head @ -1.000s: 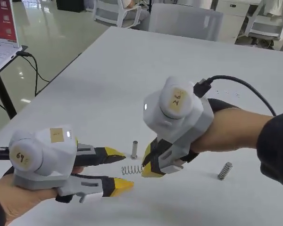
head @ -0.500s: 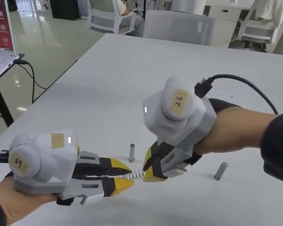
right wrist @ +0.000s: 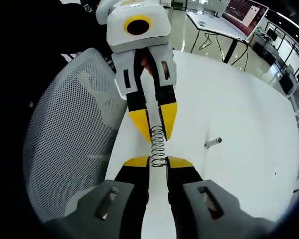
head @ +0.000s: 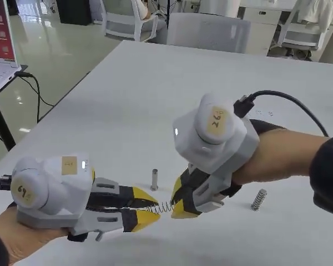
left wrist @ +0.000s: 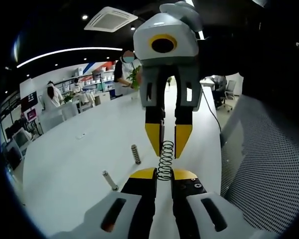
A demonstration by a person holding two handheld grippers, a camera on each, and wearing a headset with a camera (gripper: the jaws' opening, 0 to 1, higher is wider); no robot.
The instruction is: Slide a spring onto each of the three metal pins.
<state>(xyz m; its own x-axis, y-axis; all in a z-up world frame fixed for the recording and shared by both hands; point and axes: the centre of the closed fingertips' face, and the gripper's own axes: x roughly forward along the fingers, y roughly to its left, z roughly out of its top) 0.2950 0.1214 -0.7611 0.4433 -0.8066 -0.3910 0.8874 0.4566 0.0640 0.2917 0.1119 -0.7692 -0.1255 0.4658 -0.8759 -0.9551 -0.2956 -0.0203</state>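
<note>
A thin wire spring (head: 164, 207) stretches just above the white table (head: 155, 100) between both grippers. My left gripper (head: 153, 208) (left wrist: 163, 174) is shut on its near end. My right gripper (head: 179, 209) (right wrist: 158, 162) is shut on the other end, tip to tip with the left. From the left gripper view the spring (left wrist: 165, 158) runs up to the right gripper's yellow fingertips (left wrist: 154, 138). From the right gripper view the spring (right wrist: 158, 143) reaches the left gripper's fingertips (right wrist: 140, 124). A bare metal pin (head: 154, 179) (left wrist: 109, 179) (right wrist: 213, 143) stands just behind the spring.
A pin wearing a thicker spring (head: 259, 199) (left wrist: 135, 153) lies to the right of the right gripper. A laptop (head: 0, 50) on a stand is at the far left, off the table. Office chairs (head: 208, 30) stand beyond the table's far edge. A mesh chair back (right wrist: 70, 129) is behind the person.
My left gripper, open a second ago, has come in and shut on the free end of the spring that the right gripper holds. The right gripper has barely moved.
</note>
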